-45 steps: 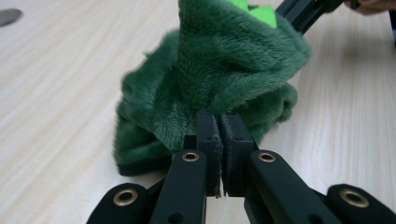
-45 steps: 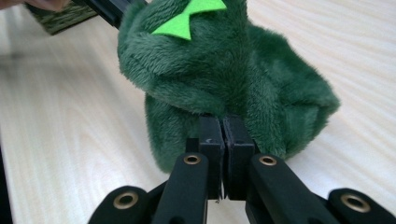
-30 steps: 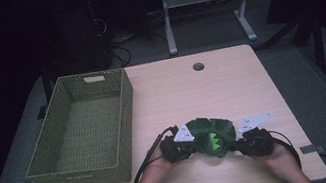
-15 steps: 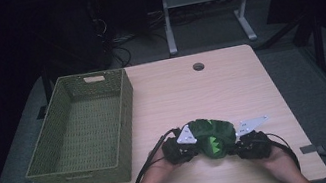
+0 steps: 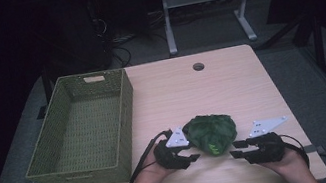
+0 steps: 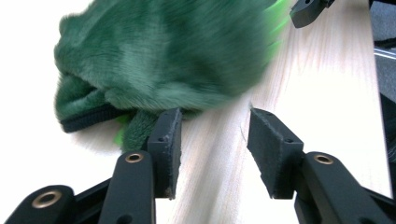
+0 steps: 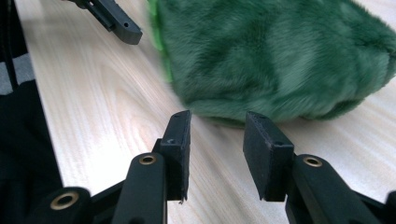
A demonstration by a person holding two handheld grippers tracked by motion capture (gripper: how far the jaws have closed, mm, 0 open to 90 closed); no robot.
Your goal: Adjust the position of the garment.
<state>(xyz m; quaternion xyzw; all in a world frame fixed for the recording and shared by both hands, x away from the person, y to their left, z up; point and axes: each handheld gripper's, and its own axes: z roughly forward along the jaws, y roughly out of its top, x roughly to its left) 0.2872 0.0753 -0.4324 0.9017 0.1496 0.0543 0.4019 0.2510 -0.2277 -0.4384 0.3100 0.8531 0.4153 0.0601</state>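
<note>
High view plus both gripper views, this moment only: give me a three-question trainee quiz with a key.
1. True or false: the green plush toy lies inside the woven basket.
2. Which gripper grips the toy? A) left gripper B) right gripper C) neither
3. Fill in: the toy rests on the ____.

Key:
1. False; it lies on the table, right of the basket.
2. C; both are open, jaws apart with bare wood between them.
3. Table.

Plush toy (image 5: 210, 133): green furry cloth, soft nap. Tabletop (image 5: 231, 84): pale wood grain, smooth, matt. Basket (image 5: 81, 131) at 9 o'clock: green woven weave, rough. Left gripper (image 6: 212, 135): matt black plastic, brass-coloured rivets.
</note>
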